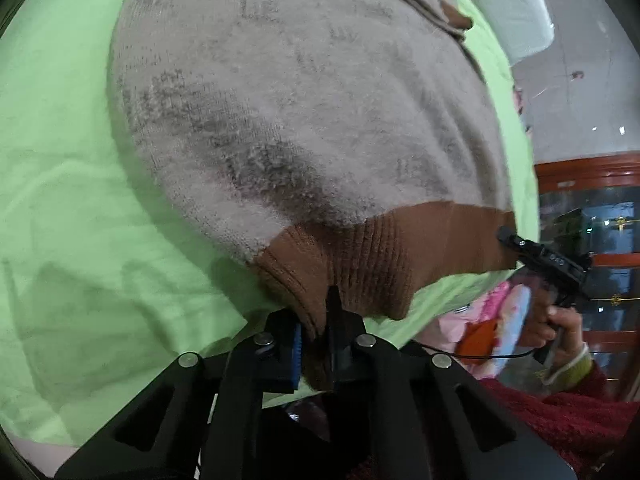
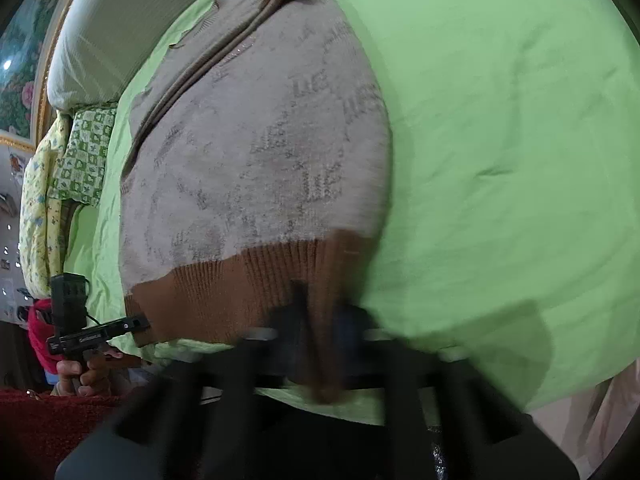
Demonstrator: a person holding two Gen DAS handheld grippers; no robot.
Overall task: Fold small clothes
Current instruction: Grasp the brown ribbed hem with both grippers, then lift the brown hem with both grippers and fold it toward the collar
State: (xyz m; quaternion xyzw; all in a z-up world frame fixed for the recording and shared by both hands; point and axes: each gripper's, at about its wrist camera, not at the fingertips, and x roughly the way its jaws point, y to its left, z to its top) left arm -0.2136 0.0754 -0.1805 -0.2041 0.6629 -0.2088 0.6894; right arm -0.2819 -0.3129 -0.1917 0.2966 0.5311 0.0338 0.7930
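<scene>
1. Lying flat on a light green sheet (image 1: 72, 208), a small grey-beige sweater (image 1: 304, 92) fills the middle of both views, its brown ribbed hem (image 1: 372, 256) nearest the cameras and its collar at the far end

2. The left gripper (image 1: 316, 332) has its jaws together, clamped on the hem near one corner; a fold of brown knit is pinched between a blue pad and the black finger opposite

3. The right gripper (image 2: 320, 320) shows blurred in its own view, yet the hem (image 2: 240, 280) runs down between its dark fingers, which stand close on the cloth (pinched there too, near the other corner)

4. From the left camera, the right gripper appears at the far edge of the hem, with the person's hand (image 1: 556, 320) around its handle and a dark red knitted sleeve (image 1: 568, 412) below

5. From the right camera, the left gripper sits at the opposite corner of the hem, held by the other hand (image 2: 80, 376)

6. Faint darker lettering patterns the sweater's front

7. Beyond the sheet lie a white pillow (image 2: 120, 20) and a green-and-white patterned cloth (image 2: 86, 152), just beside a pale yellow printed one (image 2: 38, 208)

8. Pink and orange soft things (image 1: 492, 328) show past the sheet's near edge in the left view; what they are cannot be told
</scene>
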